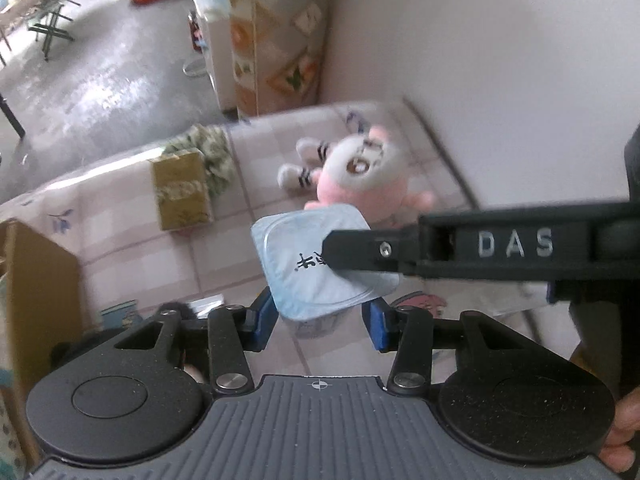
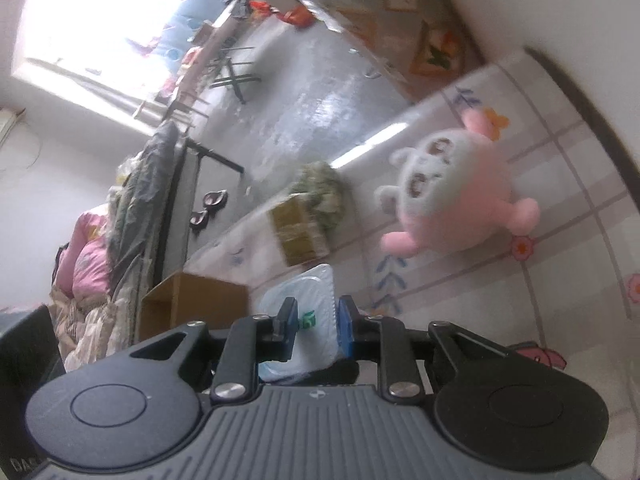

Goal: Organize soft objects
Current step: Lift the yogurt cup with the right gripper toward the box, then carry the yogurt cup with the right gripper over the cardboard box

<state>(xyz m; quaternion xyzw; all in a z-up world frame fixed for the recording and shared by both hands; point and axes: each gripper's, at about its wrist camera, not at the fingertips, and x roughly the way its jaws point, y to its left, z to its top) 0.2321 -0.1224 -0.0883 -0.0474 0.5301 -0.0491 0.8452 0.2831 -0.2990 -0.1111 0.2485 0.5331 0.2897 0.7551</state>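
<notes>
A pale blue soft pack (image 1: 316, 264) with black lettering hangs above the table, held by both grippers. My left gripper (image 1: 320, 322) is shut on its lower end, the blue pads pressing its sides. My right gripper (image 1: 340, 254) reaches in from the right in the left wrist view and clamps the pack's face. In the right wrist view my right gripper (image 2: 318, 322) is shut on the pack (image 2: 308, 292), which stands edge-on between the pads. A pink and white plush toy (image 1: 360, 176) (image 2: 460, 196) lies on the table beyond the pack, near the wall.
A gold box (image 1: 182, 188) (image 2: 298, 228) and a green fluffy bundle (image 1: 212, 152) lie at the table's far edge. An open cardboard box (image 1: 36, 280) (image 2: 192, 304) stands at the left. The checked floral tablecloth (image 1: 120, 248) meets a white wall on the right.
</notes>
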